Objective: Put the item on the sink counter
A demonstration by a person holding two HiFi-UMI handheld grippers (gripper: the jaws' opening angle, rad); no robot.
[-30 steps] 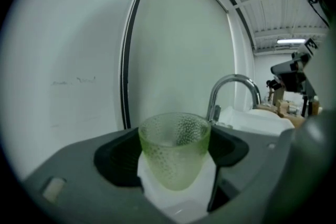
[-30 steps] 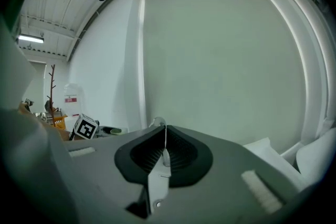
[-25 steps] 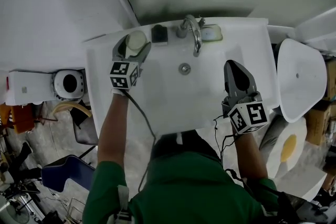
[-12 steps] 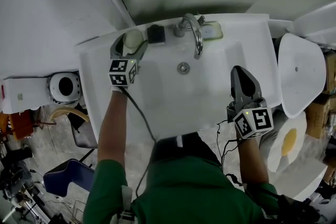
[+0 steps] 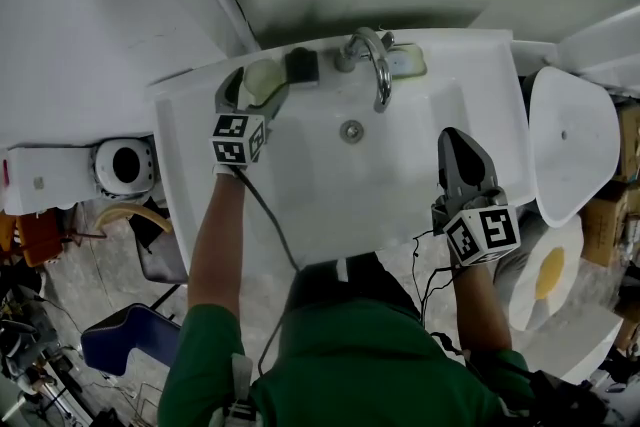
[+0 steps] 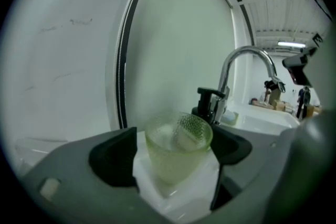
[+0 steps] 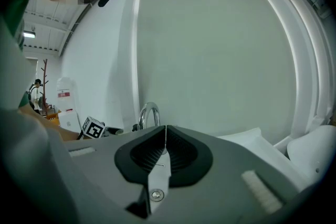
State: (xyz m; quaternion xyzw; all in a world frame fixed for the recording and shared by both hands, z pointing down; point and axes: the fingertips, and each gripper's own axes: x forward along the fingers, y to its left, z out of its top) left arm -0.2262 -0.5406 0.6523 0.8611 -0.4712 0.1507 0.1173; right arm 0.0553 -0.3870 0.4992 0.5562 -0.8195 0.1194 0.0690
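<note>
Two tools sit over the white sink (image 5: 400, 205). At upper left, the left tool (image 5: 256, 91) has just been opening its jaws around a pale green cup (image 5: 262, 73), which apparently stands on the sink surface beside a black dispenser (image 5: 301, 65). The right tool (image 5: 452, 139) is clenched and empty.

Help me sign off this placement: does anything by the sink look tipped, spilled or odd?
Nothing stands out. The green cup stands upright on the sink counter, between the jaws of the left hand-held gripper, which have just been opening. No spill shows.
</note>
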